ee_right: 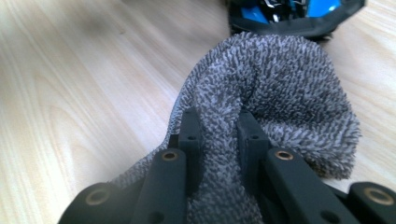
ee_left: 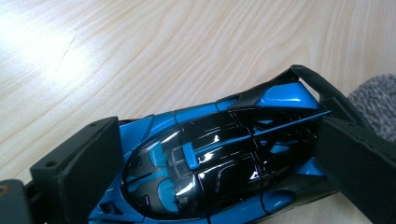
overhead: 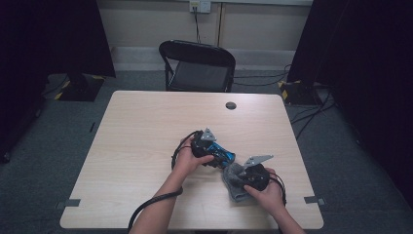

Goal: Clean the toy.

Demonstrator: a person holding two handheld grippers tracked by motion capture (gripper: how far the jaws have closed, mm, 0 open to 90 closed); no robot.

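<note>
Left hand-held gripper (ee_left: 215, 158): clamping blue-and-black toy car (ee_left: 219, 163) by its sides, car lying on pale wooden counter (ee_left: 140, 51), right of centre. Right hand-held gripper (ee_right: 219, 135): pinching a fold of grey terry cloth (ee_right: 280, 88), cloth bunching against the car's tail, resting on the counter near its front edge.

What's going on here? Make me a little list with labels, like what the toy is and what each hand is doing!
toy: blue and black toy car, lying on the table
left tool: shut on the toy car, one jaw on each side
right tool: pinching a fold of the grey fluffy cloth
cloth and car: cloth's bunched end reaches the car's end in the right gripper view; actual contact cannot be told
likely job: wiping the car with the cloth
behind the table: black folding chair
</note>
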